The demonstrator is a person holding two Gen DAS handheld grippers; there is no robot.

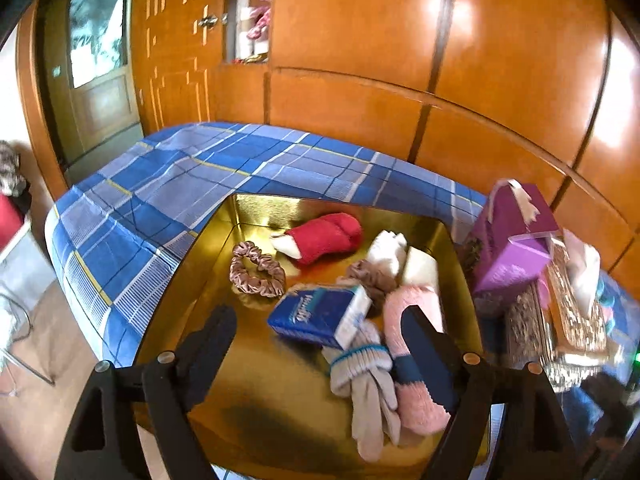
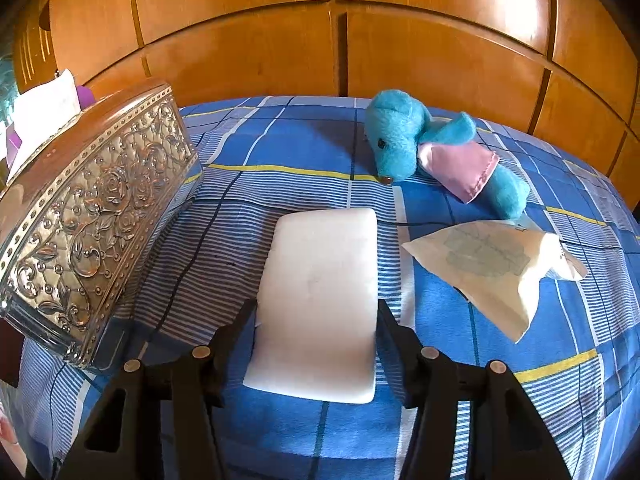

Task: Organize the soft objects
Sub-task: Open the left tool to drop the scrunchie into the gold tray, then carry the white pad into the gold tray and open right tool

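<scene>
In the right wrist view a white foam block (image 2: 320,300) sits directly between the two black fingers of the right gripper (image 2: 316,320), its near half reaching back toward the camera and its far end pointing out over the blue plaid bedcover (image 2: 280,140). Both fingers press against the block's long sides, so this gripper is clamped on it. Beyond the block a blue plush toy (image 2: 432,152) with a pink cloth around its middle lies on the cover, and a cream paper packet (image 2: 492,264) rests just right of the block, apart from it. An embossed silver box (image 2: 92,220) stands to the left, near the gripper but not touching it. In the left wrist view the left gripper (image 1: 320,356) hangs over a gold tray (image 1: 248,360) with its jaws spread wide and nothing gripped; the right finger overlaps a pink fuzzy sock (image 1: 420,400) in the picture, though contact cannot be judged. The tray holds a blue tissue pack (image 1: 316,312) lying close ahead between the fingers, a bundled grey sock pair (image 1: 368,384) beside the pink one, a pink satin scrunchie (image 1: 256,270), a red pouch (image 1: 324,236), a brown scrunchie (image 1: 370,274) and white cloth rolls (image 1: 396,254). A purple carton (image 1: 512,248) stands just outside the tray's right wall.
</scene>
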